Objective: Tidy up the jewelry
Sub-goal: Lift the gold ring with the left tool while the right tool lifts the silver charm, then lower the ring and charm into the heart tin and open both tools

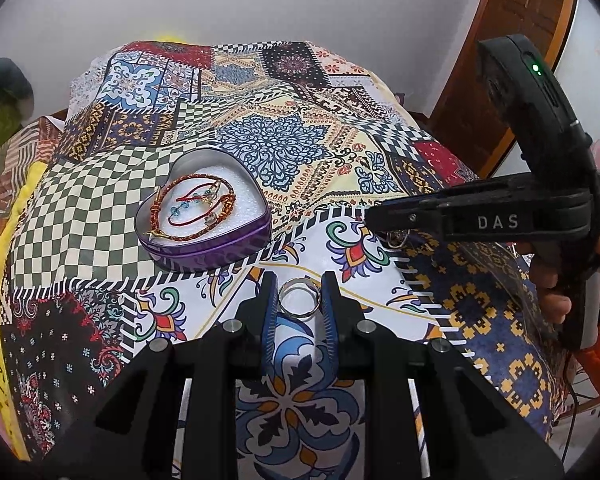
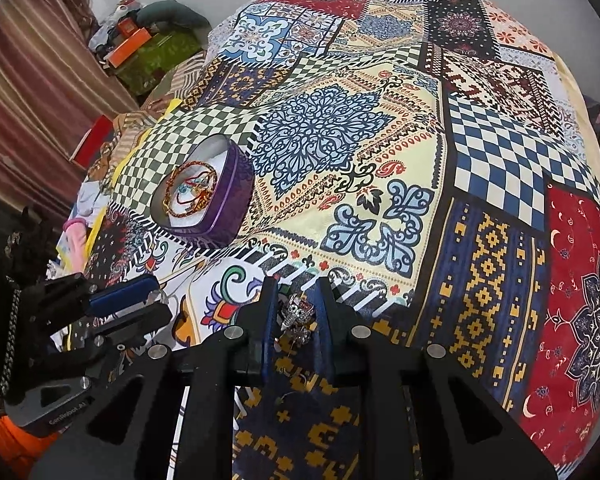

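1. The heart tin sat on the patchwork bedspread at the far left, open, with red and braided bracelets already lying on its white padding. It lay ahead and to the left of both my grippers.
2. My left gripper was low over the bedspread with its fingers spread to either side of a plain silver ring. The ring lay flat between the blue pads, close to them; I could not tell whether they touched it, so I would not call it gripped.
3. I judged the next move hung on that one relation: the ring was dead centre between the fingers, so closing would catch it, and the tin was then a short carry forward and left. The left gripper was the nearer of the two to the tin.
4. My right gripper was pinched on an ornate silver piece set with small stones, a fine chain trailing below it. It held this just above the bedspread, well to the right of the tin.
5. Readable writing: "DAS" on the right gripper's finger in the left view, and what looked like "GenRobot.AI" on the left gripper's body in the right view.
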{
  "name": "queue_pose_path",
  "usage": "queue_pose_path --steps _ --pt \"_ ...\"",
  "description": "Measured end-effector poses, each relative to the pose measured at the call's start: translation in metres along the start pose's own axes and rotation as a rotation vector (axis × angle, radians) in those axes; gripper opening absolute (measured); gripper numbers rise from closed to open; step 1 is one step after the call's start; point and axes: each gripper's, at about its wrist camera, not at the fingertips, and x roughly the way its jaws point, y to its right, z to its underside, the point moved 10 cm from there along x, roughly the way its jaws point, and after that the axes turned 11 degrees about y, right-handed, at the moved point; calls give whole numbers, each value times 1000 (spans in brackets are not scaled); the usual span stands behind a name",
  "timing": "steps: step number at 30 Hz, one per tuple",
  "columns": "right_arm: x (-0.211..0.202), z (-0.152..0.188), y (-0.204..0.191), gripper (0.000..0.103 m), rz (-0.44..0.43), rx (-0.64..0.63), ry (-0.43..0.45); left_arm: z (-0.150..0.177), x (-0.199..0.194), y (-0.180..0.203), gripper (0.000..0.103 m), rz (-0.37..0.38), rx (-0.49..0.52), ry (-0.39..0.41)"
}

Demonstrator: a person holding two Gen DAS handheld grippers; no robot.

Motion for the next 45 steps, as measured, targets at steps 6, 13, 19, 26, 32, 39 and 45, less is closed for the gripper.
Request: queue_pose_path --steps 6,13,19,26,32,39,45 --pt "-7 -3 -7 15 -17 9 20 -2 -7 -1 21 -8 -1 10" --pt "-25 -22 -23 15 -22 -8 81 -8 -19 -7 21 -25 -9 30" --pt "-36 -33 -36 15 -7 -35 122 -18 -29 -19 21 -48 -9 54" --pt "-34 -48 -44 15 2 -50 149 -37 -38 -39 21 -91 -1 91" --pt "-21 -58 -54 15 -16 -51 151 -55 -40 -64 21 -128 -7 117" --pt "4 -62 -63 15 -28 -69 119 -60 -32 -89 21 -155 -26 112" --pt "31 -63 -66 15 -11 -100 58 -47 -14 -102 21 -154 -52 73"
